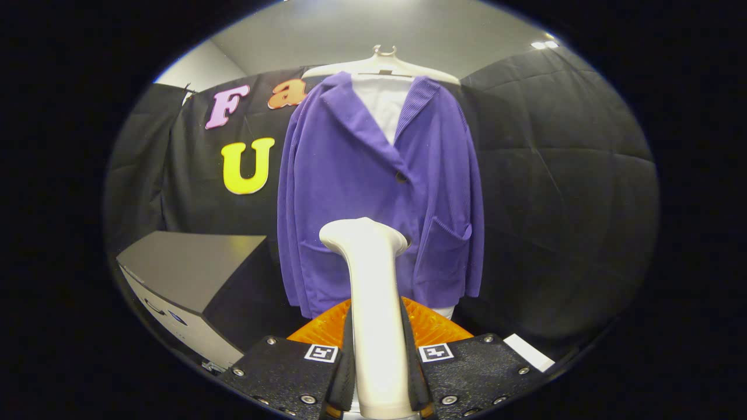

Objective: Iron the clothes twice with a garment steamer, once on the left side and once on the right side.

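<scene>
Hand-held gripper (379,373) clamps the garment steamer (370,291) handle between both fingers, head up at 12 o'clock, aimed at the hanging purple jacket (362,175). Hanger (382,64) spreads both front panels, likely for passes.

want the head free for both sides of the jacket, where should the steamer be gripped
On its straight upright handle, as now: the gripper is shut on the steamer low down, one finger on each side, coming from behind so the flared head points at the purple jacket.
</scene>
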Available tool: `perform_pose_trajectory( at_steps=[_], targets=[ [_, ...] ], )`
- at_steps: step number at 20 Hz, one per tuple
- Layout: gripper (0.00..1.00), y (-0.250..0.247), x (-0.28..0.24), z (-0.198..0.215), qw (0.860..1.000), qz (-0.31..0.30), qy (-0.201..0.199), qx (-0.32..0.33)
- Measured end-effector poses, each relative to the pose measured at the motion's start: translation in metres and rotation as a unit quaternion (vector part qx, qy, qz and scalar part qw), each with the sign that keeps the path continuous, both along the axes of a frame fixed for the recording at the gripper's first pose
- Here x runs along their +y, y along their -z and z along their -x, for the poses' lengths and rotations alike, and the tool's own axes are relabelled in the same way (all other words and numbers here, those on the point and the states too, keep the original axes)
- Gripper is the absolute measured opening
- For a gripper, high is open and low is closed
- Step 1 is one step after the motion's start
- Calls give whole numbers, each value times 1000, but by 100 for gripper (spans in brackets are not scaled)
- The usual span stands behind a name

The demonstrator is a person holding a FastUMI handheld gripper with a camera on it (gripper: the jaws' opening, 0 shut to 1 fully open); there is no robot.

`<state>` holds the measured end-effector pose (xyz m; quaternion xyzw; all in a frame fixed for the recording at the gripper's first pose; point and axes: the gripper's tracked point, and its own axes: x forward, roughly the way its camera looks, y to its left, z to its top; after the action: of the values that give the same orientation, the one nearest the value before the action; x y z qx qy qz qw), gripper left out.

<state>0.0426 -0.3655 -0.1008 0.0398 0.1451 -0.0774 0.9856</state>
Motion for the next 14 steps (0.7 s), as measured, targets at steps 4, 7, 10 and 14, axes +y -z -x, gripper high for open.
perform_pose_trajectory(
  at_steps=[4,7,10,14],
  targets=[
    [36,-54,-33,-4,998,-23,9,-56],
    [36,-92,-66,-13,996,-15,22,-90],
    [36,-133,-91,-29,990,-26,41,-136],
    [35,-161,-118,-50,980,-36,76,-179]
  ],
)
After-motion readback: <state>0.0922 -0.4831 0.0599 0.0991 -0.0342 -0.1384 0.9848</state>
